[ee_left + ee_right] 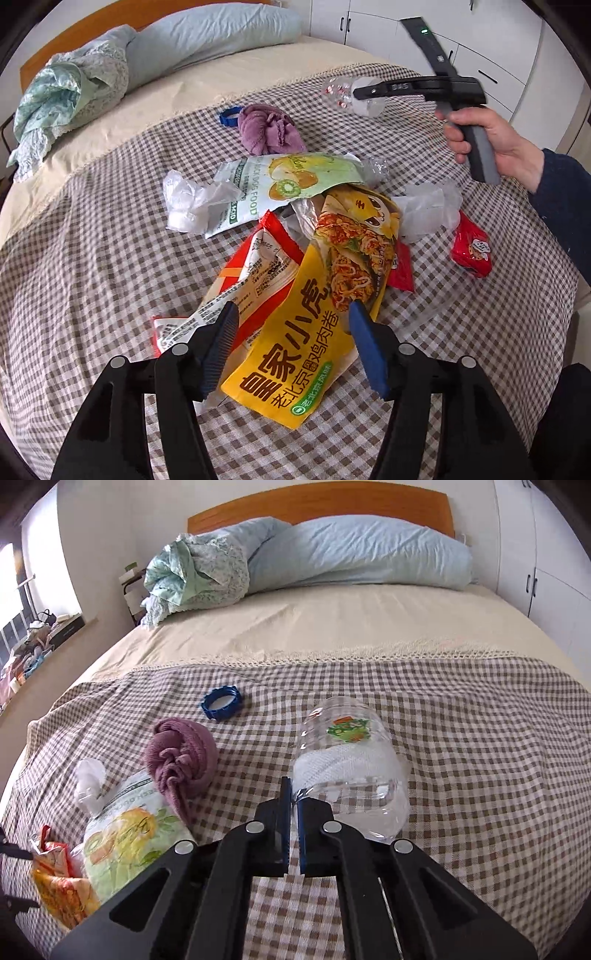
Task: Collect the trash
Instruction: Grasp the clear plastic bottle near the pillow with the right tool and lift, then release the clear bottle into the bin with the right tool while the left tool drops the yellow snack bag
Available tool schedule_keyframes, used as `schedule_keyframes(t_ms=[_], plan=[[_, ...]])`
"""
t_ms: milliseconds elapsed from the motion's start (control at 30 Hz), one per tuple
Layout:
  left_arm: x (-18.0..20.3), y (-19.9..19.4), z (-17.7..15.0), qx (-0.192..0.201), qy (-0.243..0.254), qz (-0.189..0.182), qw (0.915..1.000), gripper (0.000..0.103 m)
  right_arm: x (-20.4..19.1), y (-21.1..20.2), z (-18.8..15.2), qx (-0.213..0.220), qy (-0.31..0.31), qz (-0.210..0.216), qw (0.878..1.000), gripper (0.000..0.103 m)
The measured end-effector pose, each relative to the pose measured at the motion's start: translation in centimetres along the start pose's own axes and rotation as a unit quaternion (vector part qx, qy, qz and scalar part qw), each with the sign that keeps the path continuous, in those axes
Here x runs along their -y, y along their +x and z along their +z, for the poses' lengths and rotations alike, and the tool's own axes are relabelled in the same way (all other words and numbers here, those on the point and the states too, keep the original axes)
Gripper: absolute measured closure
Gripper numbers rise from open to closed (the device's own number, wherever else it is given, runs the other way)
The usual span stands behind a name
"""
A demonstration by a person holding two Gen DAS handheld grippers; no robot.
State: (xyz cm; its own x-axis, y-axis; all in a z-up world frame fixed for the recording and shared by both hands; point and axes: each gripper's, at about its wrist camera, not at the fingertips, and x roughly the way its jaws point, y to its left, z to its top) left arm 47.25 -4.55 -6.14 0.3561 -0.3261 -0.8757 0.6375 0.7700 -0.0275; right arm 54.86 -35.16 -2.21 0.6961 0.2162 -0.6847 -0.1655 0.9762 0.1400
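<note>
Bed (332, 627): fills both views; wooden headboard (321, 506) at the far end, white cupboards (546, 576) close along one side, a cluttered window ledge (40, 635) along the other.
Checked cover (480, 738): spreads over the near half of the bed; its lace edge meets the cream sheet (314, 620) across the middle; wide bare stretch beyond the jar and toward the cupboard side.
Pillow (354, 554): pale blue, against the headboard, with a bunched green-patterned cloth (192, 572) beside it.
Trash pile (295, 229): overlapping wrappers in mid-cover: yellow chicken-roll packet (295, 350), red-and-white packet (258, 266), green kiwi-print pouch (288, 177), crumpled clear plastic (195, 203); a small red packet (472, 251) lies apart.
Plastic jar (351, 760): clear, on its side, mouth toward the camera, fruit label up, white mesh inside.
Purple cloth (181, 757): bunched, between pouch and ring.
Blue ring (221, 701): lies flat, near the lace edge.
Left gripper (293, 317): jaws apart, straddling the yellow packet's upper edge, pads not pressing.
Right gripper (293, 794): clenched on the jar's rim; a hand (495, 144) grips its handle.
</note>
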Motion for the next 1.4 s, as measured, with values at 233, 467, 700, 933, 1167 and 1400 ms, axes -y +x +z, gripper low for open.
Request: schedule_keyframes(t_ms=[233, 467, 700, 933, 1167, 1400], plan=[[2.3, 1.1, 0.3, -0.029, -0.004, -0.005, 0.9996, 0.091, 0.7, -9.0, -5.8, -0.012, -0.043, -0.006, 0.999, 0.100], [6.8, -3.1, -0.7, -0.007, -0.024, 0.002, 0.9997, 0.103, 1.8, -16.8, -12.5, -0.027, -0.019, -0.013, 0.999, 0.100], [12.1, -11.2, -2.3, 0.048, -0.043, 0.003, 0.9979, 0.103, 0.8, -23.0, -17.2, -0.031, -0.008, -0.025, 0.999, 0.100], [16.7, -16.0, -4.2, 0.079, -0.059, 0.002, 0.9951, 0.103, -1.0, -29.3, -21.4, -0.025, -0.001, -0.017, 1.000, 0.100], [24.3, -17.9, -6.3, 0.090, -0.020, -0.006, 0.9957, 0.103, -1.6, -35.8, -26.1, -0.025, -0.004, -0.023, 0.999, 0.100], [32.9, -18.1, -6.6, 0.094, 0.024, -0.059, 0.9935, 0.103, 0.3, -42.5, -33.4, -0.035, 0.027, -0.040, 0.998, 0.100]])
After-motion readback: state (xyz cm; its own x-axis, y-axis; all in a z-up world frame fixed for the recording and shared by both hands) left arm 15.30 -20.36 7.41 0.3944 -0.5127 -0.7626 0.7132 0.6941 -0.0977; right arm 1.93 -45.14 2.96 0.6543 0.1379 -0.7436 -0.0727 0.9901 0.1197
